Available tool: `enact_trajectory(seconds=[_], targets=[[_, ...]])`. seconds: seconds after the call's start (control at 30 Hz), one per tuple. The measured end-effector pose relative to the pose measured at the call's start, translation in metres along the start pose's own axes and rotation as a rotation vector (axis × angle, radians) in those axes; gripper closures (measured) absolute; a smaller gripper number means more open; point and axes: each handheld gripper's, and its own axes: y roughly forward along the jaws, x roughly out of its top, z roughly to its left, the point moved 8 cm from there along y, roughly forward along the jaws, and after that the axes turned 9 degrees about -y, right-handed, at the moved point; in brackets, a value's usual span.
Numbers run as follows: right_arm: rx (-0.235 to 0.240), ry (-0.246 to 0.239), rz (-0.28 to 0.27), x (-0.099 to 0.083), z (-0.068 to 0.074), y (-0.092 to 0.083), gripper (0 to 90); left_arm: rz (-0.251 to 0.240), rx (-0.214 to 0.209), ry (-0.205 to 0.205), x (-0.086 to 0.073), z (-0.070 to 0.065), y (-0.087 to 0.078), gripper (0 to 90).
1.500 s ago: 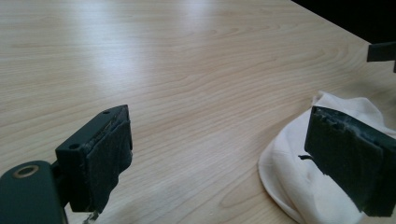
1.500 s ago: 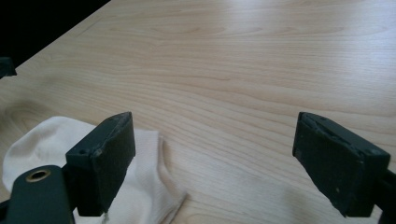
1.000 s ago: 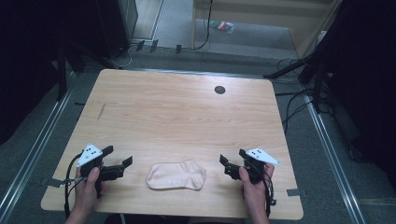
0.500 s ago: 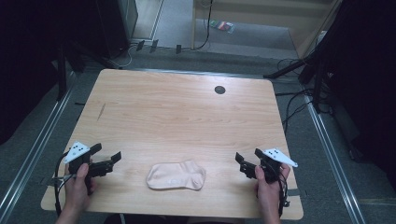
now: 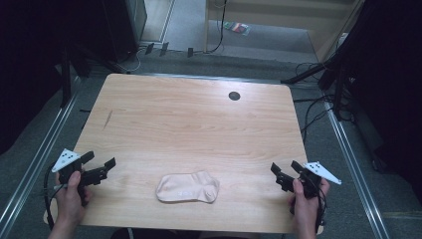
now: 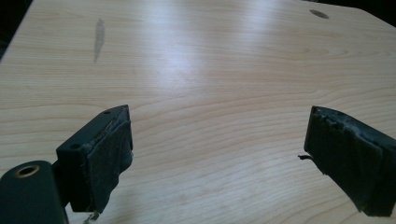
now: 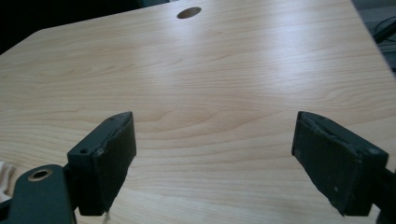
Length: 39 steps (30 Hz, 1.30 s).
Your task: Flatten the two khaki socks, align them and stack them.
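The sock (image 5: 187,187) lies flat and folded near the table's front edge, roughly centred, with nothing touching it. A second ago both grippers sat close on either side of the sock; now each has drawn back and outward, so the left gripper (image 5: 99,168) sits well left of the sock at the table's left edge and the right gripper (image 5: 282,174) well right of the sock near the right edge. Both stand with jaws wide apart and hold nothing; the left gripper view and the right gripper view show bare wood between the black pads (image 6: 109,158). In the right gripper view a pale sliver of the sock (image 7: 5,176) peeks in at the lower left. Judging from the retreat and the neat lie of the sock, the fold looks finished and the hands are letting it be

The table (image 5: 199,124) is light wood grain, with a dark smudge (image 5: 108,118) far left of the sock and a round cable hole (image 5: 234,95) far behind the sock toward the back right. Beyond the table, grey carpet, metal floor rails (image 5: 37,159), trailing cables (image 5: 313,107) and dark stands surround it, and a small colourful item (image 5: 238,27) lies on the floor far behind the sock
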Motion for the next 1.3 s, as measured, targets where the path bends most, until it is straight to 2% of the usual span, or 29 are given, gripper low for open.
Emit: enact_trajectory(seconds=[0.07,0.1,0.13,0.23,0.37,0.47,0.5,0.6,0.7,0.93,1.2,1.3], targets=[[-0.005,0.003,0.004,-0.001,-0.004,-0.002,13.9,0.0,0.003,-0.002,0.0,0.003,-0.001,8.4],[-0.013,0.003,0.009,-0.004,-0.011,-0.005,13.9,0.0,0.006,-0.004,0.001,0.006,-0.003,8.4],[-0.013,0.003,0.009,-0.004,-0.011,-0.005,13.9,0.001,0.01,-0.006,0.001,0.009,-0.005,8.4],[-0.029,0.01,0.014,-0.009,-0.023,-0.011,13.9,-0.008,0.02,-0.015,0.002,0.02,-0.011,8.5],[-0.05,-0.006,0.023,-0.013,-0.03,-0.016,13.9,-0.011,0.047,0.0,0.002,0.029,-0.015,8.5],[-0.057,-0.016,0.038,-0.018,-0.032,-0.016,13.9,-0.011,0.055,-0.008,0.001,0.031,-0.015,8.5],[-0.094,-0.022,0.029,-0.018,-0.036,-0.018,15.9,-0.012,0.056,-0.012,0.001,0.032,-0.015,8.5],[-0.097,-0.021,0.004,-0.017,-0.04,-0.02,16.0,0.001,0.065,0.01,-0.002,0.03,-0.011,8.5],[-0.096,-0.021,0.017,-0.023,-0.044,-0.018,15.4,0.016,0.077,0.041,-0.005,0.027,-0.007,8.5],[-0.1,-0.019,0.039,-0.03,-0.046,-0.014,15.4,0.037,0.098,0.076,-0.008,0.025,-0.003,8.4],[-0.101,-0.021,0.046,-0.03,-0.045,-0.013,15.7,0.041,0.098,0.07,-0.008,0.026,-0.002,8.5],[-0.101,-0.019,0.045,-0.03,-0.045,-0.013,15.4,0.043,0.111,0.071,-0.008,0.025,0.0,8.4]])
